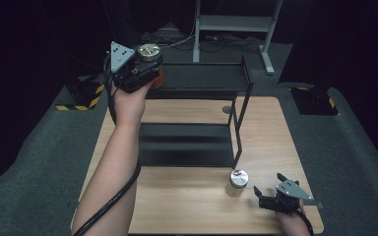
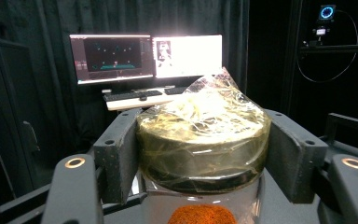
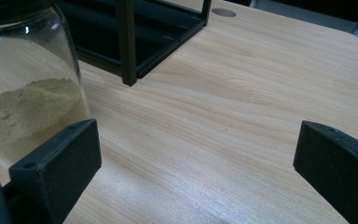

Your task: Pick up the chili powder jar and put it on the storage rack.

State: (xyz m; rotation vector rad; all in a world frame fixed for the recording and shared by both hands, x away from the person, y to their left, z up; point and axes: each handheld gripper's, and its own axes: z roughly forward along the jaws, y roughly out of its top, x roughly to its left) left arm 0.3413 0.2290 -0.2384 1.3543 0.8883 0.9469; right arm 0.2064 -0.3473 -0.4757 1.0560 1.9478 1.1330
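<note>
Gold-lidded jar (image 2: pixel 203 140) pinched in our left gripper (image 1: pixel 150 66) above the rack's top shelf (image 1: pixel 197 76).
Wrapped lid could slip; our right gripper (image 1: pixel 267 189) rests spread beside the powder jar (image 1: pixel 238 182).

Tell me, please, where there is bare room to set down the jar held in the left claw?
The upper shelf of the black rack looks bare beside the held jar, and so does the lower shelf. The tabletop in front of the rack, left of the standing jar, is open wood. It is tighter at the near right, where that jar sits beside the right claw.
</note>
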